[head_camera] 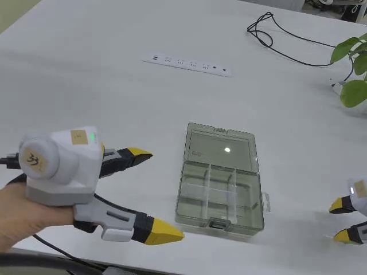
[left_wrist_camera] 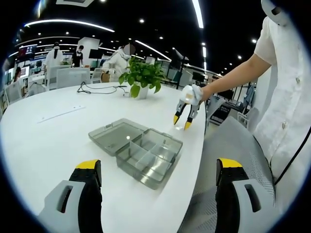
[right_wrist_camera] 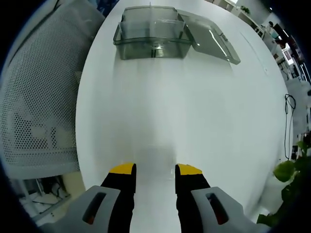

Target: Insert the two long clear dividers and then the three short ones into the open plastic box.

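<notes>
The smoky clear plastic box (head_camera: 221, 197) lies open near the table's front edge, its lid (head_camera: 222, 146) folded flat behind it. Clear dividers stand inside and split it into several compartments. A small clear piece (head_camera: 265, 201) rests by its right side. My left gripper (head_camera: 155, 193) hovers left of the box, open wide and holding nothing; in its own view the box (left_wrist_camera: 141, 150) lies ahead between the jaws of the left gripper (left_wrist_camera: 158, 165). My right gripper (head_camera: 343, 220) is open, low over the table to the right. Its own view shows the right gripper (right_wrist_camera: 155, 169) with the box (right_wrist_camera: 150, 34) far ahead.
A white power strip (head_camera: 188, 64) and a black cable (head_camera: 269, 34) lie at the back. A potted plant (head_camera: 352, 69) stands at the right. A mesh chair (right_wrist_camera: 39, 97) sits just off the table's front edge. People stand in the far background.
</notes>
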Available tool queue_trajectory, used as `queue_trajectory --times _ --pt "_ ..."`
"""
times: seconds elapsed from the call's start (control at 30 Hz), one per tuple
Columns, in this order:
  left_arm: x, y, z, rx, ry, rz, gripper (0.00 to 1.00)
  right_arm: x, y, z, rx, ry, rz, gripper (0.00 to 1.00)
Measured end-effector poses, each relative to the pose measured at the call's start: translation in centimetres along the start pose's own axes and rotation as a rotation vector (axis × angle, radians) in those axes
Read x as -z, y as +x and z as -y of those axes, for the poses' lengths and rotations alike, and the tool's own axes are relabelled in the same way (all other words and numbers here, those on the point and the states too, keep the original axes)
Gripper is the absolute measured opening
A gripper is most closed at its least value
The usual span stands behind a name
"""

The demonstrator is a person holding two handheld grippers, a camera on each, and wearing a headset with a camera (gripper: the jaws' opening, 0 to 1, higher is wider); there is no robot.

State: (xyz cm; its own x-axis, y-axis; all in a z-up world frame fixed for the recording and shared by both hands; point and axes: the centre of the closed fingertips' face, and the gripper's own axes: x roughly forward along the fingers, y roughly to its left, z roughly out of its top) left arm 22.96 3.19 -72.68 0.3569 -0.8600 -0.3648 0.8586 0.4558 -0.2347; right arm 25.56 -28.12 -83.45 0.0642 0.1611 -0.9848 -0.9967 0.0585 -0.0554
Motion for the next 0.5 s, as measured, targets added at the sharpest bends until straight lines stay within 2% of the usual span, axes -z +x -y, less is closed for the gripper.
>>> queue_trajectory --times 0.17,0.5 --pt "-0.5 0.0 -0.1 -0.005 -0.012 0.011 1.00 -1.2 -1.3 0.2 0.033 -0.007 0.025 0.33" --pt "-1.8 0.7 -0.2 -0.020 -0.058 0.025 0.95 -7.0 -5.8 1.0 0.155 -0.060 0.122 0.33"
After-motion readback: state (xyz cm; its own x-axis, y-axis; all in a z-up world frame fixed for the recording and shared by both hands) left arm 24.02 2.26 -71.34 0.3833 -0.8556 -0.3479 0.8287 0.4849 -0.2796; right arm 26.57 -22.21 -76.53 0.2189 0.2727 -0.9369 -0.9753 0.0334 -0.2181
